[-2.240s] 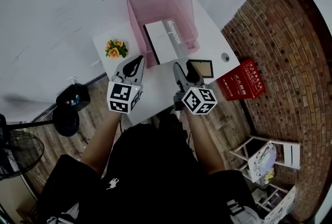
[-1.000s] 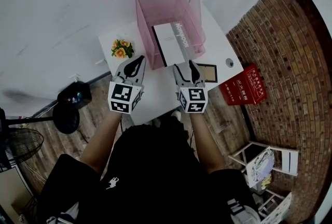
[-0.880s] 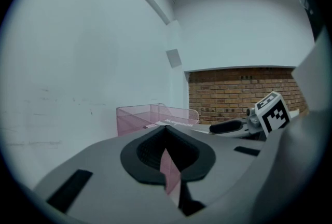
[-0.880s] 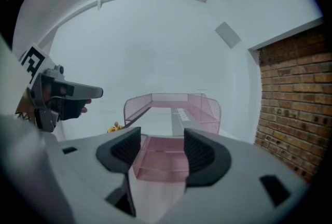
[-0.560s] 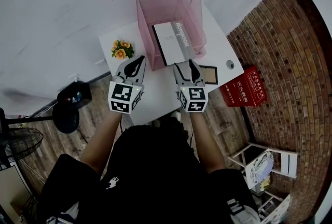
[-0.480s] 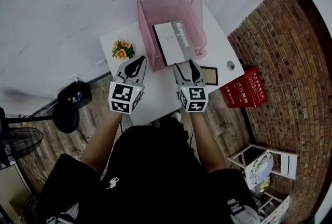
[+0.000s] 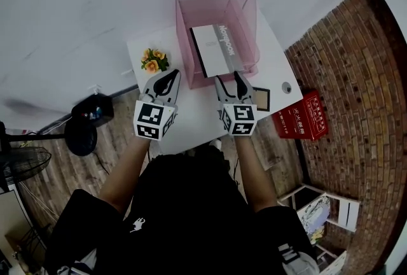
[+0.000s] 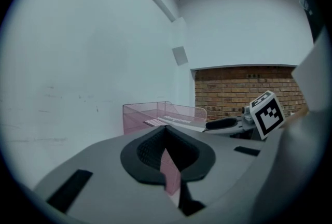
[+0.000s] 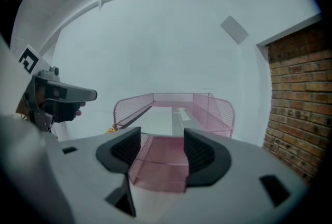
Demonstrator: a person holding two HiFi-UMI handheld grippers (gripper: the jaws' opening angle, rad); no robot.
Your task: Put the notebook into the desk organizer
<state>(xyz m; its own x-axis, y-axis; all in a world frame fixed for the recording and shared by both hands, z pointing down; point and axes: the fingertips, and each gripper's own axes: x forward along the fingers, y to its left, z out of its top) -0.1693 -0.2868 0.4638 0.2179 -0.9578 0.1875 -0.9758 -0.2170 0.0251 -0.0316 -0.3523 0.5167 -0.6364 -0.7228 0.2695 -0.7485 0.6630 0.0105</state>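
The pink mesh desk organizer (image 7: 245, 25) stands at the back of the small white table (image 7: 191, 124). A white and grey notebook (image 7: 215, 51) lies inside it, leaning against the right wall. My right gripper (image 7: 229, 80) is open, its tips at the organizer's front edge with nothing held between them. In the right gripper view the organizer (image 9: 215, 109) and the notebook (image 9: 179, 114) fill the gap ahead of the gripper (image 9: 160, 154). My left gripper (image 7: 171, 74) hovers shut over the table, left of the organizer's front corner. From the left gripper view (image 8: 167, 163) the organizer (image 8: 140, 114) shows beyond.
A small pot of orange flowers (image 7: 152, 61) sits at the table's left back. A dark picture frame (image 7: 261, 99) and a small round object (image 7: 287, 87) lie on the right part. On the floor are a red box (image 7: 299, 118) by the brick wall and a black fan (image 7: 82, 137).
My right gripper has swung from the picture frame side to point straight at the organizer's front. The left gripper has kept its place. The notebook has stayed inside the organizer.
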